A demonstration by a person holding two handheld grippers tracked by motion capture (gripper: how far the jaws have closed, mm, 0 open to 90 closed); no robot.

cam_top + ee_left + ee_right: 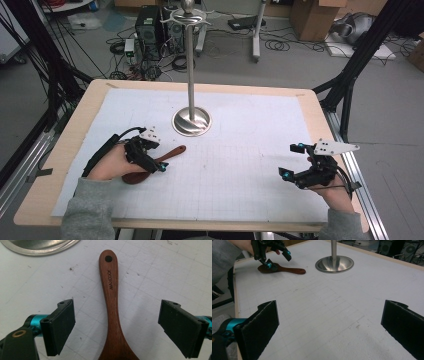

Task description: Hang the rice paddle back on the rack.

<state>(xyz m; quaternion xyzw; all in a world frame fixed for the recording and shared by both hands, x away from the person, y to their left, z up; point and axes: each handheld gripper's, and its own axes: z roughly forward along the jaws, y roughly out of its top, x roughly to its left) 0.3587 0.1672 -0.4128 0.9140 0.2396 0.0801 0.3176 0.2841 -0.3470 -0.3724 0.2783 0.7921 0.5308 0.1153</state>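
Grey floor [300, 65] strewn with cables [280, 46], computer tower [148, 25], cardboard boxes [312, 17], black frame struts [367, 47]

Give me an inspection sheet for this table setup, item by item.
Surface: wooden table under a white gridded mat, lightly smudged.
Job's things: wooden spoon lying flat, marked MAJCOOK, hole in its handle end; steel hanging stand upright at the mat's far middle.
Clutter: nothing seen on the mat.
Grippers: left gripper open, jaws either side of the spoon handle; right gripper open, holding nothing.
Cables: one trails from each gripper.
Surroundings: computer tower, floor cables, cardboard boxes.
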